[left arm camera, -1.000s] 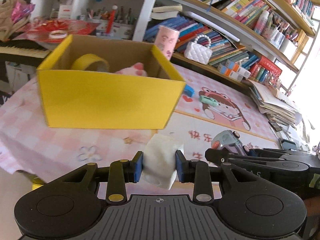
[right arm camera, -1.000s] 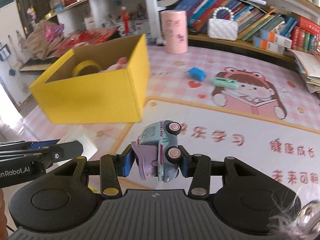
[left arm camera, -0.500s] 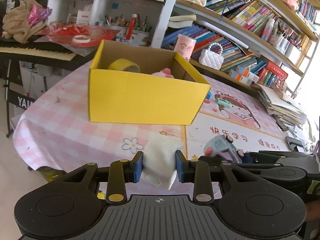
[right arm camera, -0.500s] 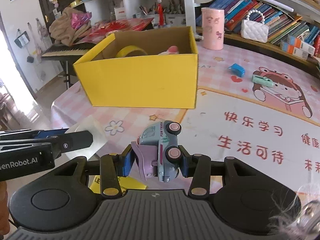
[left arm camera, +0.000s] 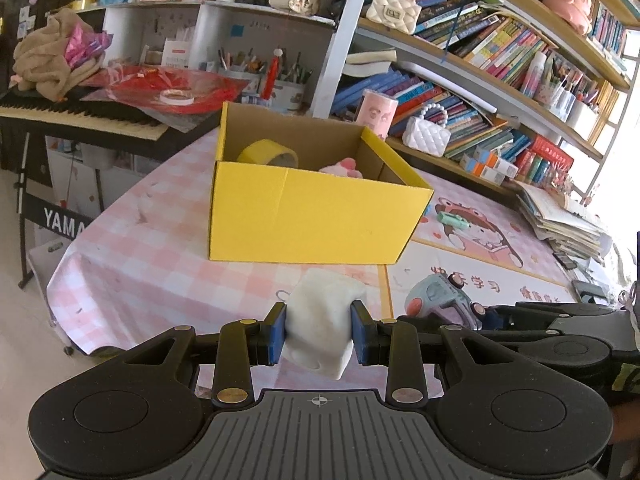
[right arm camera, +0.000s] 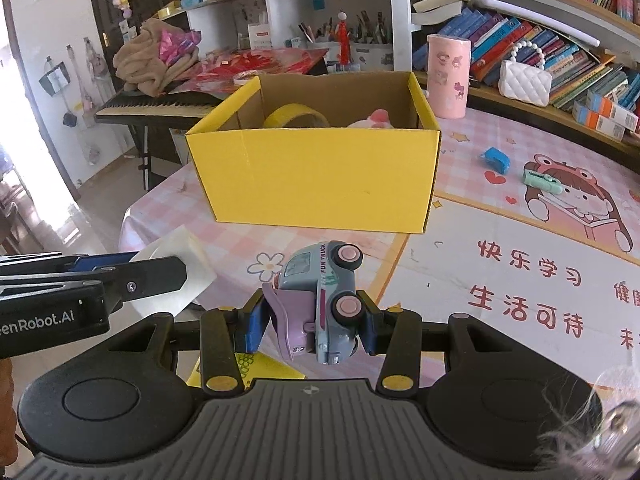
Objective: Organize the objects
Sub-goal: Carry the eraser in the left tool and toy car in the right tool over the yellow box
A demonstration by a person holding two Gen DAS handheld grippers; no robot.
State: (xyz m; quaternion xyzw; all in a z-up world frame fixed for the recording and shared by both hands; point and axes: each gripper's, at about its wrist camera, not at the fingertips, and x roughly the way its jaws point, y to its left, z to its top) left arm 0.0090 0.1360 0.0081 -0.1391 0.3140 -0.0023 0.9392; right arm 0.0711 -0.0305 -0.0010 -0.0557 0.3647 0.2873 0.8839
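Carrying two things toward the yellow box [right arm camera: 316,176], I am gripping a white block [left arm camera: 318,332] in the left claw [left arm camera: 318,334] and a toy truck [right arm camera: 320,304] in the right claw [right arm camera: 314,320]. Both are hanging ahead of the box's near wall. Next calls for lifting over its rim. The truck is pinched on its side, long axis roughly upright, nose probably downward.

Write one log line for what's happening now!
left gripper: holds white block | right gripper: holds toy truck | yellow box: ahead, open
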